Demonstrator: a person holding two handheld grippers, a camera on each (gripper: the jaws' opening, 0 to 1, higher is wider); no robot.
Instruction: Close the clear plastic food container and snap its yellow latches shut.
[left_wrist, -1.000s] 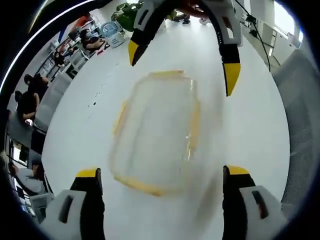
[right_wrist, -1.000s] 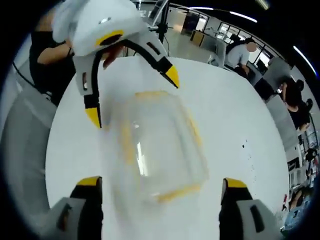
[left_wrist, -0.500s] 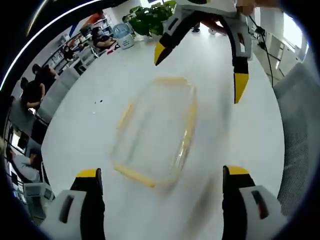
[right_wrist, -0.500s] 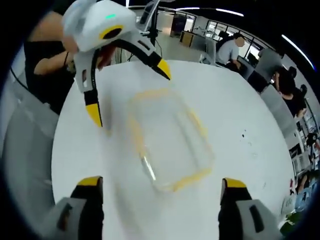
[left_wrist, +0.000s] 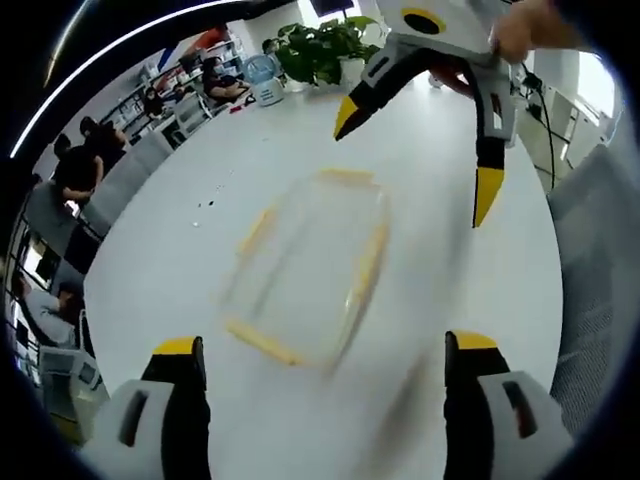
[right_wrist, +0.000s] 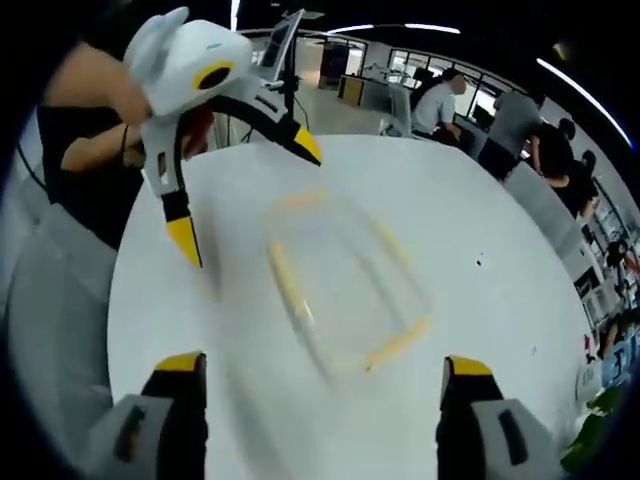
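The clear container (left_wrist: 310, 270) with yellow latches (left_wrist: 369, 262) lay on the white counter (left_wrist: 180, 260) between the left hand-held gripper (left_wrist: 322, 362) and right hand-held gripper (right_wrist: 320, 380), both spread apart

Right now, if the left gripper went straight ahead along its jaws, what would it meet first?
Probably the container, lying on the white table ahead between the open left gripper's jaws. Blur leaves depth unclear.

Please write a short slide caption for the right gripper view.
Both open tongs, right and left, hover over a clear container with yellow latches on a white table.
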